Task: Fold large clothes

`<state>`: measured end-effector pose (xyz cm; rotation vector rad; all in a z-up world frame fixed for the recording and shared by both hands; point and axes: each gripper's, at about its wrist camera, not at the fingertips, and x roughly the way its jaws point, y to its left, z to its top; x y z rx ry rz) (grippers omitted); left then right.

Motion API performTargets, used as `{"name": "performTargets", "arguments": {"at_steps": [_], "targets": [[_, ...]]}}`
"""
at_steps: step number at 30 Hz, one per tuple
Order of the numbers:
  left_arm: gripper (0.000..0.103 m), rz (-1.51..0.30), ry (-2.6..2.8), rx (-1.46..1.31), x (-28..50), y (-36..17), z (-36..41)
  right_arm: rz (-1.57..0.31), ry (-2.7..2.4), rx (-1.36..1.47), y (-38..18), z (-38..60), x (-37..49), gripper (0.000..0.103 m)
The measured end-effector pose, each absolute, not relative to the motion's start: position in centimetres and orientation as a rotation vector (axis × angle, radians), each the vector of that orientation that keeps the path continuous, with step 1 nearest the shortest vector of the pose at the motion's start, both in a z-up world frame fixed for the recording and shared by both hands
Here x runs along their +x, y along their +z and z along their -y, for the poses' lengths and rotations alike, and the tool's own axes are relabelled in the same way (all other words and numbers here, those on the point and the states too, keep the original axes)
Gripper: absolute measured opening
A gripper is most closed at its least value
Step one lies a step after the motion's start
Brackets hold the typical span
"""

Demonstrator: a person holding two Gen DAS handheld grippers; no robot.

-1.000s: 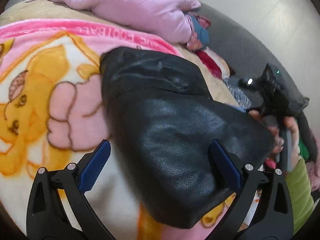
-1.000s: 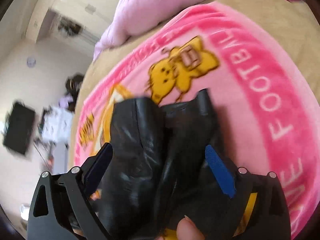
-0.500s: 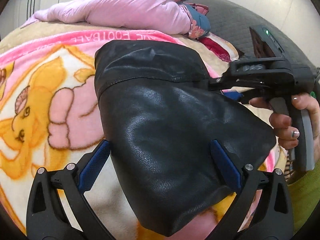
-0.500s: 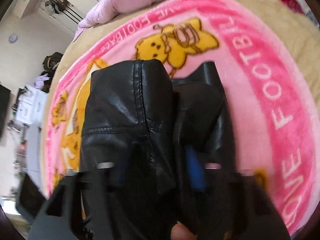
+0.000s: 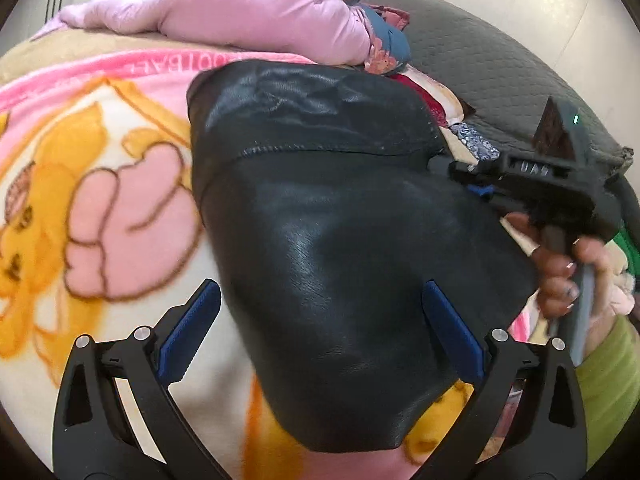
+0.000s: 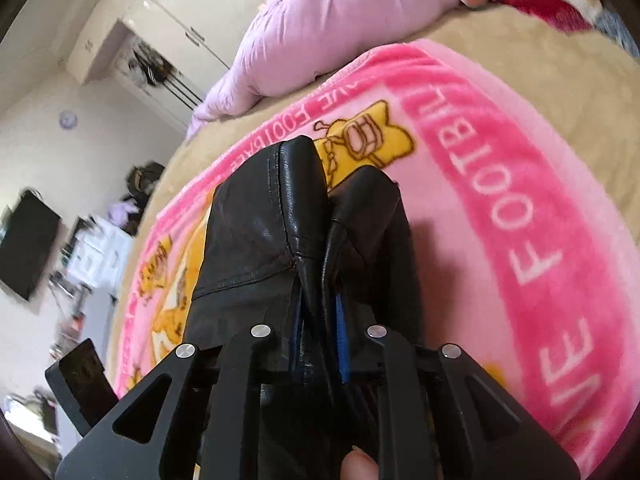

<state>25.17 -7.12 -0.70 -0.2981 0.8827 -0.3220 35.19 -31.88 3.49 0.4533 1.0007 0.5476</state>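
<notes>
The right gripper (image 6: 320, 320) has just been closing, and its jaws now pinch a bunched edge of the black leather jacket (image 6: 260, 240), the blue pads almost hidden in the folds. The left gripper (image 5: 320, 320) stands wide open; the jacket's lower flap lies between its fingers (image 5: 192, 320), but neither pad presses on it.

The jacket lies partly folded in the middle of the pink cartoon blanket (image 5: 100, 208), which covers the bed. Its near corner points toward the bed's near edge, and the right side is lifted where the right gripper holds it. A lilac quilt (image 5: 248, 12) is heaped along the far edge.

The leather looks thick, heavy and smooth. It will likely resist sharp creases and spring back, and a glossy single layer may slip from the pads. Seams and doubled hems should give the surest hold, so the stitched edge near the left gripper seems the place to grip.
</notes>
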Motion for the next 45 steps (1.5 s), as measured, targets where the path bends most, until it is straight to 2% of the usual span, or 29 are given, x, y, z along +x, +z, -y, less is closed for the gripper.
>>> {"name": "performTargets", "arguments": {"at_steps": [3, 7, 9, 10, 13, 15, 29, 34, 36, 39, 40, 42, 43, 45], "targets": [[0.094, -0.892, -0.331, -0.279, 25.2, -0.8, 7.6, -0.988, 0.514, 0.453, 2.1, 32.6, 34.9, 0.026], [0.094, -0.892, -0.322, -0.251, 25.2, -0.6, 8.1, -0.967, 0.460, 0.442, 1.8, 32.7, 34.1, 0.034], [0.094, -0.889, -0.317, -0.255, 25.3, -0.8, 8.1, -0.947, 0.448, 0.443, 2.1, 32.9, 33.5, 0.036], [0.094, -0.887, -0.315, -0.260, 25.3, -0.8, 8.1, -0.940, 0.442, 0.443, 2.2, 33.0, 33.2, 0.044], [0.094, -0.884, -0.315, -0.250, 25.2, -0.6, 8.2, -0.916, 0.441, 0.460, 2.5, 33.5, 32.4, 0.058], [0.094, -0.881, -0.315, -0.237, 24.9, -0.5, 8.4, -0.920, 0.436, 0.466, 2.6, 33.6, 31.9, 0.063], [0.094, -0.877, -0.312, -0.222, 24.4, -0.4, 8.8, -0.875, 0.421, 0.454, 4.5, 35.1, 27.0, 0.068], [0.094, -0.874, -0.308, -0.201, 24.4, -0.5, 9.1, -0.857, 0.369, 0.415, 7.4, 33.5, 30.8, 0.068], [0.094, -0.878, -0.305, -0.193, 24.4, -0.7, 9.1, -0.859, 0.374, 0.389, 8.3, 31.7, 33.3, 0.063], [0.094, -0.880, -0.306, -0.190, 24.5, -0.8, 9.0, -0.929, 0.330, 0.274, 7.7, 28.6, 36.8, 0.063], [0.094, -0.879, -0.307, -0.185, 24.5, -0.8, 9.0, -0.959, 0.312, 0.244, 7.1, 27.7, 37.6, 0.056], [0.094, -0.874, -0.304, -0.178, 24.5, -0.9, 9.0, -1.015, 0.285, 0.216, 5.7, 26.2, 38.6, 0.024], [0.094, -0.874, -0.296, -0.178, 24.6, -1.0, 8.9, -0.999, 0.299, 0.228, 5.9, 25.9, 38.3, 0.017], [0.094, -0.886, -0.286, -0.201, 24.6, -1.2, 8.4, -0.895, 0.440, 0.295, 7.8, 26.0, 36.5, 0.016]]}}
